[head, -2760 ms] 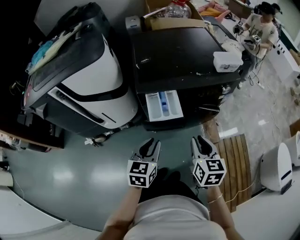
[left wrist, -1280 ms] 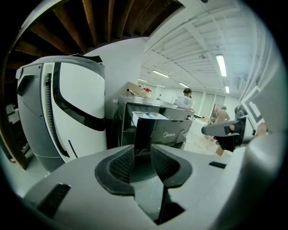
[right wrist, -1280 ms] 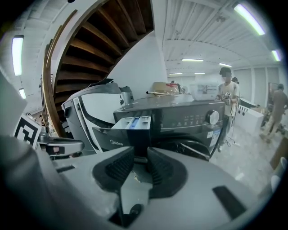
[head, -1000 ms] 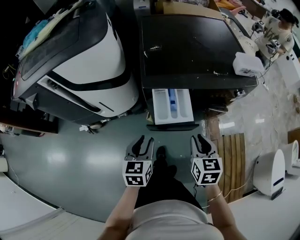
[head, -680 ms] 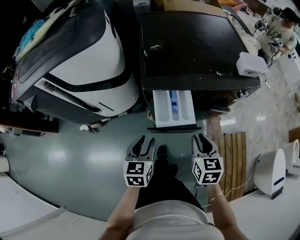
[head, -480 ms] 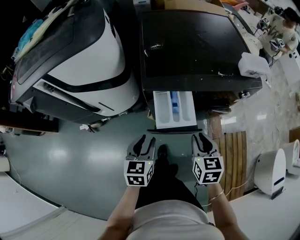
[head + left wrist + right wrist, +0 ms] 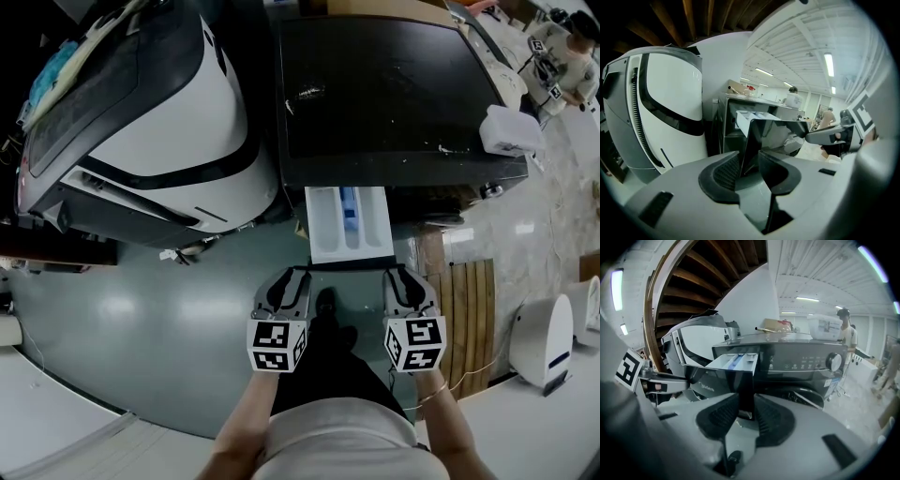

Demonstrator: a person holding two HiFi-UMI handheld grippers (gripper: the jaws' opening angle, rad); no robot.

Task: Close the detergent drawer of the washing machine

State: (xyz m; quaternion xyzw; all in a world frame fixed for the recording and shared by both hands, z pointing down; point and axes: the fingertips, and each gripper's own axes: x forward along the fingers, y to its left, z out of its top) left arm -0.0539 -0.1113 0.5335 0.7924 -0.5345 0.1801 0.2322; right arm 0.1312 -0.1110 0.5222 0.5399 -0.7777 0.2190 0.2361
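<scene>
Drawer (image 7: 349,225) out; left hand-held gripper (image 7: 292,276), right hand-held gripper (image 7: 406,277) straddle front corners.

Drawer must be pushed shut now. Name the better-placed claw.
Right, narrowly. The right claw has a front corner of the detergent drawer squarely between its parted jaws; the left claw meets the other end at a slant.

The brand word "Midea" is showing faintly on a pale panel (image 7: 707,388) just below the open drawer (image 7: 733,363). Print on the control panel (image 7: 801,364) is staying too small to read.
</scene>
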